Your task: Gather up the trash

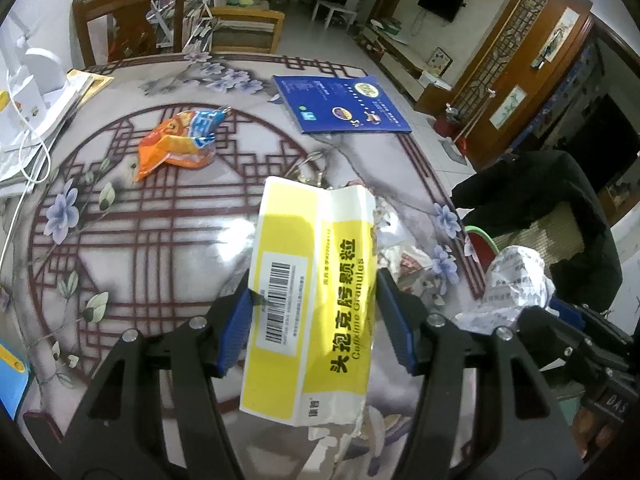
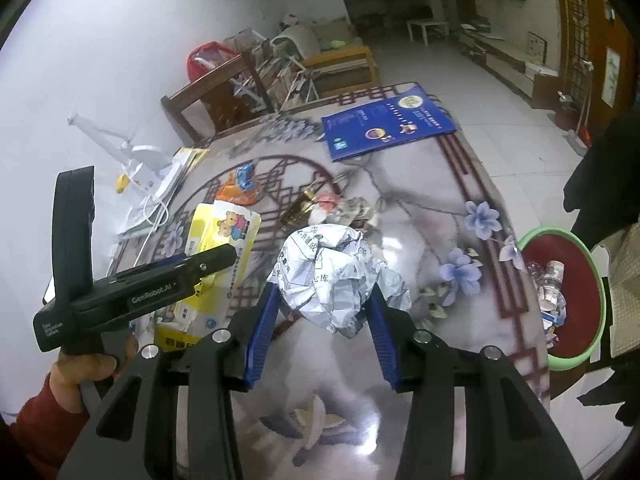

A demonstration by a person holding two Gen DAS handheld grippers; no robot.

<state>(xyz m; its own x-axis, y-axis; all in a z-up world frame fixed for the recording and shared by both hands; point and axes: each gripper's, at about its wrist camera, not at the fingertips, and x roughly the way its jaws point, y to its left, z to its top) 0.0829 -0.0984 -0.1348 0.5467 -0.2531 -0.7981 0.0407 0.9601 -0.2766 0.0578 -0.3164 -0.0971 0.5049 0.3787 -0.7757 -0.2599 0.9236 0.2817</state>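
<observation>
My left gripper (image 1: 314, 300) is shut on a flattened yellow and white medicine box (image 1: 316, 292) and holds it above the patterned table (image 1: 160, 248). The box also shows in the right wrist view (image 2: 218, 256), with the left gripper (image 2: 224, 258) on it. My right gripper (image 2: 322, 300) is shut on a crumpled ball of printed paper (image 2: 336, 276), which also shows in the left wrist view (image 1: 516, 284). An orange snack wrapper (image 1: 180, 140) lies on the table farther back. More crumpled scraps (image 2: 352, 210) lie mid-table. A green-rimmed red bin (image 2: 560, 300) with trash stands past the table's right edge.
A blue booklet (image 1: 340, 104) lies at the far right of the table. Papers, a white lamp and a cable (image 1: 32, 120) are at the left edge. Wooden chairs (image 1: 132, 20) stand behind the table. A dark coat on a chair (image 1: 552, 216) is at the right.
</observation>
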